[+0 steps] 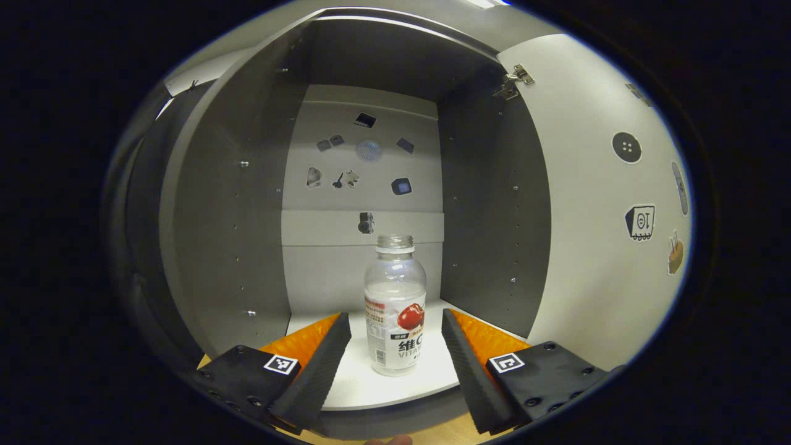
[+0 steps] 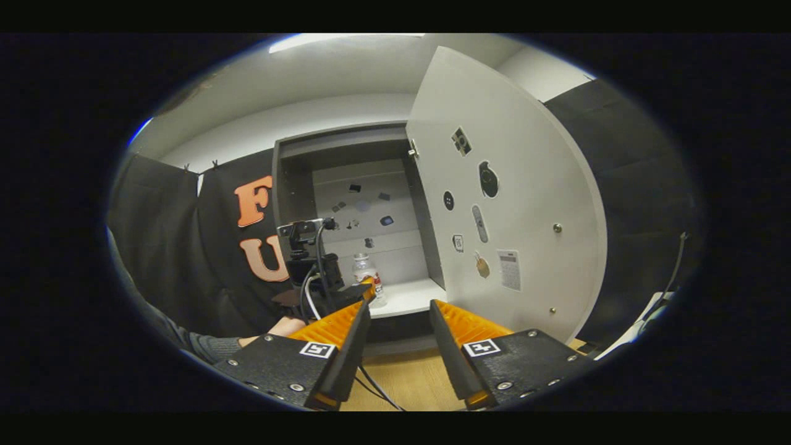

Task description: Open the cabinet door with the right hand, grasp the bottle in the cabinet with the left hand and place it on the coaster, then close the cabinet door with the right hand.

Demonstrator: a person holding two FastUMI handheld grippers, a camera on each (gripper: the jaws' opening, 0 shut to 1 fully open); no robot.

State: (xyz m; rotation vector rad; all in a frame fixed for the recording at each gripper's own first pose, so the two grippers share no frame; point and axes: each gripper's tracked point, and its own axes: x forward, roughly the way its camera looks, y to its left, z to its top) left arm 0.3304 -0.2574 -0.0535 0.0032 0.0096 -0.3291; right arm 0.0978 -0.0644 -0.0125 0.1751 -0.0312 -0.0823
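The bottle (image 1: pixel 395 306) stands upright near the front edge of the cabinet (image 1: pixel 247 185) floor, uncapped from the look of its bare neck. The left gripper (image 1: pixel 395 346) faces it squarely, fingers apart with one on either side and not touching, lined up so a short push forward would bring them round the body. The door (image 2: pixel 513 204) is swung fully open to the right, leaving the way in clear. The right gripper (image 2: pixel 398 334) hangs back over the table (image 2: pixel 408 377), fingers apart and empty, out of the left one's way.
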